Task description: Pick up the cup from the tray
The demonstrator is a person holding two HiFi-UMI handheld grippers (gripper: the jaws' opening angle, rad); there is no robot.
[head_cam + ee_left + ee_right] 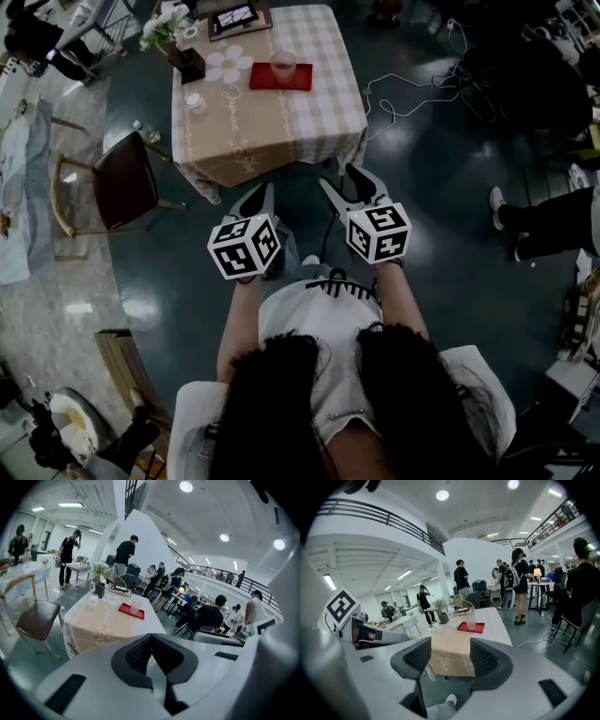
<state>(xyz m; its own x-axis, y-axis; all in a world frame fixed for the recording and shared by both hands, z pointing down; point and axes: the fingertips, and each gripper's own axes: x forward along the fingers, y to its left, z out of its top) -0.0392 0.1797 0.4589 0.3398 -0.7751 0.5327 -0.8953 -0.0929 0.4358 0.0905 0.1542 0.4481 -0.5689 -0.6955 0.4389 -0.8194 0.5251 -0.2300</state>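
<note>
Left fingers (137, 654) together, right fingers (417, 657) apart, empty; clear cup (283, 67) upright on red tray (304, 81).

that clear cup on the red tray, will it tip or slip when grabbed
The cup looks see-through; whether it is glass or plastic I cannot tell, so treat it as possibly fragile. It stands upright, taller than wide, on the red tray, so a sideways nudge could tip it. Its plain sides look smooth, so likely slippery.
</note>
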